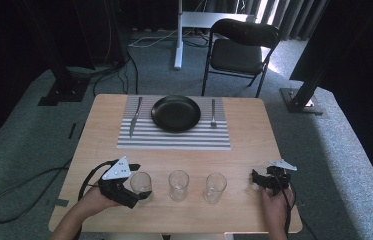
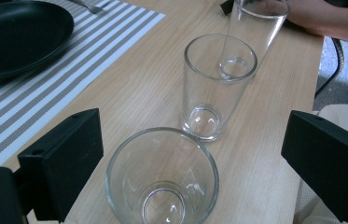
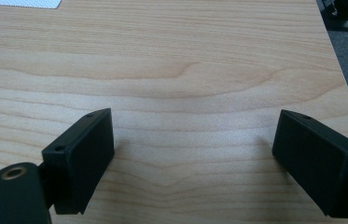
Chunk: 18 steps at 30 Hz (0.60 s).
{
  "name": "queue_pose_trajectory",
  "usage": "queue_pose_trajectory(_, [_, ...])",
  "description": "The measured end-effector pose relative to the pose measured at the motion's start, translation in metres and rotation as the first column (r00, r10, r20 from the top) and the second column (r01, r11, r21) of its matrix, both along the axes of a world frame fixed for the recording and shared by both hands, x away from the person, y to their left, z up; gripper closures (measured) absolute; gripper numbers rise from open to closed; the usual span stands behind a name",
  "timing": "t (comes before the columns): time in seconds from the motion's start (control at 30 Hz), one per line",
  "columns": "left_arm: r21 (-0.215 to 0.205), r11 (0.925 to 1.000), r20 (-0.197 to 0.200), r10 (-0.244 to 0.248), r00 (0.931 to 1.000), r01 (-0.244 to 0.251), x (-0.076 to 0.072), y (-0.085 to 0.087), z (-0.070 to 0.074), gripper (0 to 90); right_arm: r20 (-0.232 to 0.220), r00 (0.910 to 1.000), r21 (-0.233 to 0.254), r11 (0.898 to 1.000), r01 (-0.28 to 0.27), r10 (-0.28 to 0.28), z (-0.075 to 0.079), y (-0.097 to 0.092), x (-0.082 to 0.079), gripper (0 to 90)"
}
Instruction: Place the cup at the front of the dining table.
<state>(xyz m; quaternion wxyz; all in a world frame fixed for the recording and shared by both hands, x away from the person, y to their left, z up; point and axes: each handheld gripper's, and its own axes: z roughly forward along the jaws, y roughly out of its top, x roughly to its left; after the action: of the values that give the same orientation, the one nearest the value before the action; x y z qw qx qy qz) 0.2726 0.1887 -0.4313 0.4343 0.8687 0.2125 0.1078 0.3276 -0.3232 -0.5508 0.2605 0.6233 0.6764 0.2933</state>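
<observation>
Three clear empty glasses stand in a row near the table's front edge. The left glass [image 1: 141, 184] [image 2: 162, 177] sits between the jaws of my left gripper [image 1: 141, 183] [image 2: 192, 163], which is open, with a gap on each side of the rim. The middle glass [image 1: 178, 184] [image 2: 216, 88] and the right glass [image 1: 215, 186] [image 2: 255, 32] stand free farther along the row. My right gripper [image 1: 255, 180] [image 3: 192, 158] rests low over bare wood to the right of the row, open with nothing between its fingers.
A black plate [image 1: 175, 113] [image 2: 13, 37] lies on a striped placemat [image 1: 174, 139], with a knife [image 1: 134, 117] to its left and a fork [image 1: 213, 112] to its right. Beyond the wooden table [image 1: 254, 130] stands a black folding chair [image 1: 241, 47].
</observation>
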Motion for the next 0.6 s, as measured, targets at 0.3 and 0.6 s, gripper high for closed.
queue_pose_trajectory(0.3, [0.009,0.9996,-0.018,-0.026,0.9995,0.026,0.005,-0.014,0.001,5.9,0.0,1.0,0.0,1.0,0.0,0.0,0.0,0.0,0.0,12.2])
queue_pose_trajectory(0.6, [0.038,0.998,-0.03,-0.049,0.9984,0.05,0.008,-0.031,0.002,5.8,0.0,1.0,-0.001,1.0,0.0,0.0,0.0,0.0,0.0,12.2])
